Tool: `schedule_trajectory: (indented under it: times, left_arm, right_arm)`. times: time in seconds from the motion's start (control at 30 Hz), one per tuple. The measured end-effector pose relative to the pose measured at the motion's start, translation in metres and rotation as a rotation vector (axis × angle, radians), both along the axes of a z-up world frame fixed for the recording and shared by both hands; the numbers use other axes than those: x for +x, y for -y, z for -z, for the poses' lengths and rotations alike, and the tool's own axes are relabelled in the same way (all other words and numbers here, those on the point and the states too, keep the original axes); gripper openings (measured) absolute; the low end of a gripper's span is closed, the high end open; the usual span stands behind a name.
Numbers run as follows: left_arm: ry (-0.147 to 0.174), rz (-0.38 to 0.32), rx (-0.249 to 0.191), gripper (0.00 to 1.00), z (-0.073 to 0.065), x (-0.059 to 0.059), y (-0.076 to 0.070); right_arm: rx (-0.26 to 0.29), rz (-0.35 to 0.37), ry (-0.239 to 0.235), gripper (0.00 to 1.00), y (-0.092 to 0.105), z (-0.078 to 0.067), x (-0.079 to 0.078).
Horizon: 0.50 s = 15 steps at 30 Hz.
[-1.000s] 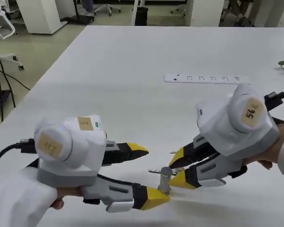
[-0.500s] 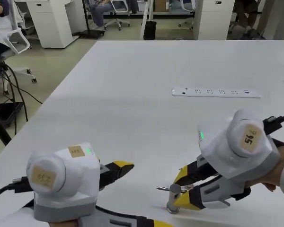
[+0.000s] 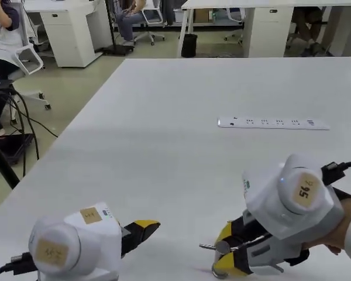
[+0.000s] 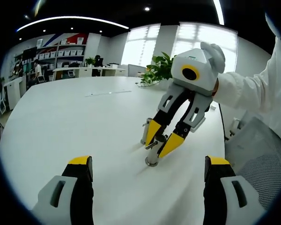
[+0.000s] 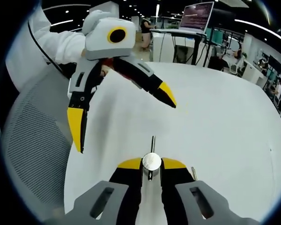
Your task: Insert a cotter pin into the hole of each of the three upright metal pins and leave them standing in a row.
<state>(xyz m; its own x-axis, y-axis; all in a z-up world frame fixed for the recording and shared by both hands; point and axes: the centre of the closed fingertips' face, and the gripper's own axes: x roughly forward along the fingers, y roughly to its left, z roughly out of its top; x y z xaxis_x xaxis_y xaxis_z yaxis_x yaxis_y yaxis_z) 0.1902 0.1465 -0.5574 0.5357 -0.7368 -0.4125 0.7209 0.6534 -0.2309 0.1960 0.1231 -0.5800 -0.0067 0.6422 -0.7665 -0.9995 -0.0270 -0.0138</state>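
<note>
An upright metal pin (image 3: 221,259) stands on the white table with a thin cotter pin (image 3: 207,247) poking out of its head to the left. My right gripper (image 3: 223,252) is shut on that metal pin (image 5: 151,161), with the cotter pin (image 5: 152,143) pointing forward. The left gripper view shows the right gripper (image 4: 165,139) clamped on the pin (image 4: 152,154); a second upright metal pin (image 4: 144,132) stands just behind. My left gripper (image 4: 148,161) is open and holds nothing, a short way left of the pin. Its upper finger (image 3: 141,227) is near the bottom edge.
A white power strip (image 3: 274,123) lies across the far middle of the table (image 3: 164,134). The table's left edge drops to a floor with chairs and cabinets. A potted plant (image 4: 159,70) stands at one table end. A person's sleeve (image 4: 253,89) is behind the right gripper.
My left gripper has drawn back from the metal pin, to the left and towards me. The right gripper stays shut on the pin. The head camera has tilted up.
</note>
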Motion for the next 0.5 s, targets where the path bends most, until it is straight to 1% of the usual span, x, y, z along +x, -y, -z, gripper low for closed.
schedule_trajectory:
  times: [0.03, 0.17, 0.2, 0.3, 0.37, 0.5]
  left_arm:
    - [-0.003, -0.002, -0.002, 0.99, 0.0002, 0.0001, 0.0001]
    - [0.004, -0.002, 0.001, 0.99, -0.0004, 0.0006, 0.0007]
    - [0.007, -0.005, 0.004, 0.99, -0.0002, 0.0015, 0.0]
    - [0.004, -0.009, 0.0, 0.99, -0.0006, 0.0017, -0.0004]
    - [0.007, -0.008, 0.001, 0.99, -0.0014, 0.0015, -0.0007]
    - [0.006, -0.007, 0.002, 0.99, -0.0023, 0.0005, -0.0011]
  right_arm:
    - [0.0, 0.009, -0.01, 0.09, -0.0001, -0.0001, -0.0001]
    - [0.002, 0.007, -0.007, 0.09, 0.0004, -0.0001, -0.0001]
    - [0.005, 0.023, -0.019, 0.09, 0.0006, 0.0001, -0.0007]
    - [0.008, 0.023, -0.003, 0.09, 0.0006, -0.0002, -0.0008]
    - [0.007, 0.053, -0.014, 0.08, 0.0011, -0.0002, -0.0012]
    - [0.002, 0.058, -0.004, 0.08, 0.0015, -0.0004, -0.0025]
